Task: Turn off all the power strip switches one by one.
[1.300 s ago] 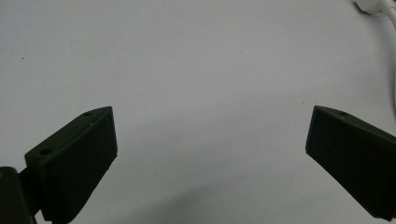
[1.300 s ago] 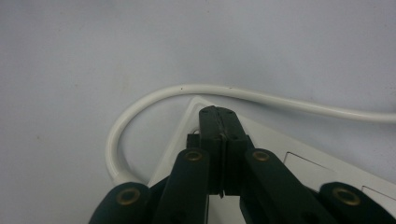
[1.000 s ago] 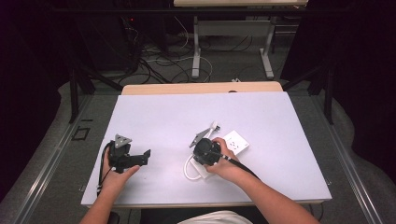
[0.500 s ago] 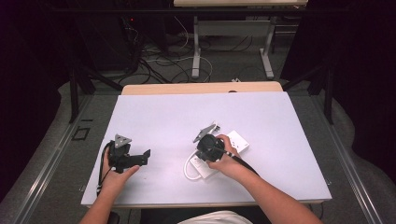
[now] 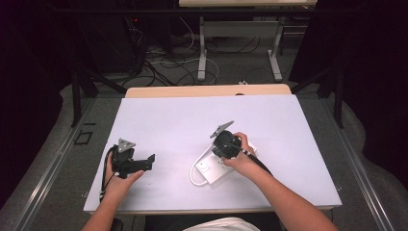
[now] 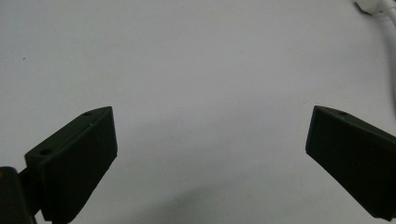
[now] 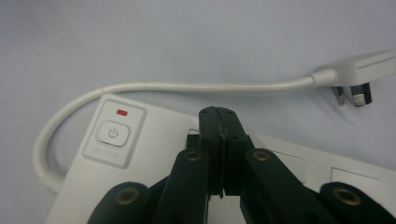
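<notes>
A white power strip (image 5: 210, 169) lies on the table right of the middle; its cable (image 5: 194, 169) loops off its left end. In the right gripper view the power strip (image 7: 154, 140) shows a power button (image 7: 112, 133) under a small red mark, and its cable (image 7: 187, 86) runs to a white plug (image 7: 359, 70) lying on the table. My right gripper (image 7: 218, 114) hangs just above the strip's top face, jaws shut together with nothing between them; from above, the right gripper (image 5: 222, 148) covers the strip's far end. My left gripper (image 5: 150, 160) rests at the table's left, jaws open and empty, as the left gripper (image 6: 210, 135) view confirms.
The pale table (image 5: 183, 120) has a wooden strip along its far edge (image 5: 207, 90). Beyond it stand a desk frame and loose cables on the floor. A piece of the white cable (image 6: 390, 28) shows at the top right of the left gripper view.
My right hand and its gripper moved right and slightly away along the power strip, uncovering the strip's near left end. The left hand stayed still.
</notes>
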The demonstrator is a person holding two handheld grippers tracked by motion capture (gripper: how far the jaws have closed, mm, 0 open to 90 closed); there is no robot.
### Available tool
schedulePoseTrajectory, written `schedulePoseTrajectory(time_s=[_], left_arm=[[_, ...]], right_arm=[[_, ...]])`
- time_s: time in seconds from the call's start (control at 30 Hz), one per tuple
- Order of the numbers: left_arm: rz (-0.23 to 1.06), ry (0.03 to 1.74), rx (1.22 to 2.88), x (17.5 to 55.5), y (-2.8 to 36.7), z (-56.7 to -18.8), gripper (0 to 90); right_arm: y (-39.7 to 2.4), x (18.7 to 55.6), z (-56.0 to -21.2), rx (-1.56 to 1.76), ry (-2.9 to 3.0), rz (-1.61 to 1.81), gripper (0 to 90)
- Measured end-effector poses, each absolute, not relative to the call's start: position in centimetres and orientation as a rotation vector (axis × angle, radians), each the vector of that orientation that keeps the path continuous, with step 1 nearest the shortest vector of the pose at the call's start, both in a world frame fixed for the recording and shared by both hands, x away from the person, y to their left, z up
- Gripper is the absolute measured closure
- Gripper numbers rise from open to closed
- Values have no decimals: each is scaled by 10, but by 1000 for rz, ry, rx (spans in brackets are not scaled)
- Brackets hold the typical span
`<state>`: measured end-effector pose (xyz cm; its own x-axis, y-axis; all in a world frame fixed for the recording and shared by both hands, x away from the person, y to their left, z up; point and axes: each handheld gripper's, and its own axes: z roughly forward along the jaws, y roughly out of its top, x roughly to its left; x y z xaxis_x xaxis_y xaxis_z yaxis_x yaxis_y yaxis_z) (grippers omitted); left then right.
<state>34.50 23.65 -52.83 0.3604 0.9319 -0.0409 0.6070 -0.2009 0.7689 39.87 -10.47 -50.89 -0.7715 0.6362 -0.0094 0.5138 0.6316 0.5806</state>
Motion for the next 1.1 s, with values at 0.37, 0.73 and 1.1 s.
schedulePoseTrajectory(time_s=[0.37,0.73,1.1], left_arm=[[577,1340,1916,345,237,-528,18],[581,1338,1910,345,237,-529,18],[584,1338,1908,345,236,-529,18]], right_arm=[[-123,410,-508,1027,2570,832,900],[-130,419,-510,1082,2532,803,900],[-129,416,-510,1068,2556,804,900]])
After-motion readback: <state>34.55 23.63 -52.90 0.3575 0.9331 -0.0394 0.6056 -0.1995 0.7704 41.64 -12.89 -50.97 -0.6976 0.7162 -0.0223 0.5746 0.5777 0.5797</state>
